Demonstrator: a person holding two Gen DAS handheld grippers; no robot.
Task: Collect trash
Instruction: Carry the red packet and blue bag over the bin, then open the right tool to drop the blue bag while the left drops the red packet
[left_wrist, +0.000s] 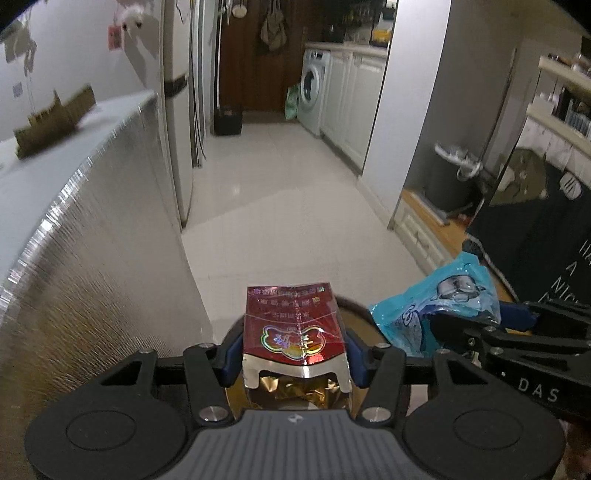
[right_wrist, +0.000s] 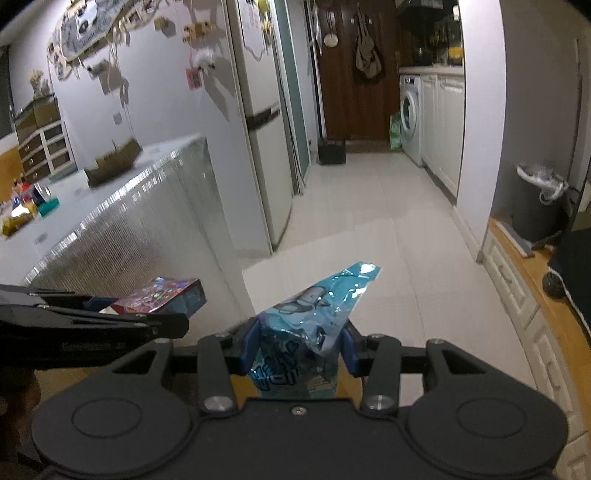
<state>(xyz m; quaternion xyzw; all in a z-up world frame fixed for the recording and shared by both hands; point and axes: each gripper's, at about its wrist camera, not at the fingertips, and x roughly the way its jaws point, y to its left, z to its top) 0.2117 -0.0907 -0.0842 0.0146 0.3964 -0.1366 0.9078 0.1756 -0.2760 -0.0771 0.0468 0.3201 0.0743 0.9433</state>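
My left gripper (left_wrist: 293, 349) is shut on a red cigarette pack (left_wrist: 293, 328) with its gold-foil top open, held in the air beside a counter. My right gripper (right_wrist: 297, 345) is shut on a crumpled blue snack wrapper (right_wrist: 317, 306). The wrapper also shows in the left wrist view (left_wrist: 439, 306), to the right of the pack. The pack also shows in the right wrist view (right_wrist: 162, 295), at the left. A grey trash bin (right_wrist: 535, 206) with a white liner stands far right beyond the wall corner; it also shows in the left wrist view (left_wrist: 448, 177).
A white counter (right_wrist: 110, 192) with a shiny front runs along the left, with a brown box (right_wrist: 112, 160) on top. A fridge (right_wrist: 258, 122) stands behind it. A tiled floor (right_wrist: 369, 229) leads to a washing machine (right_wrist: 410, 114) and a wooden door (right_wrist: 351, 74). A low cabinet (right_wrist: 517, 280) is at right.
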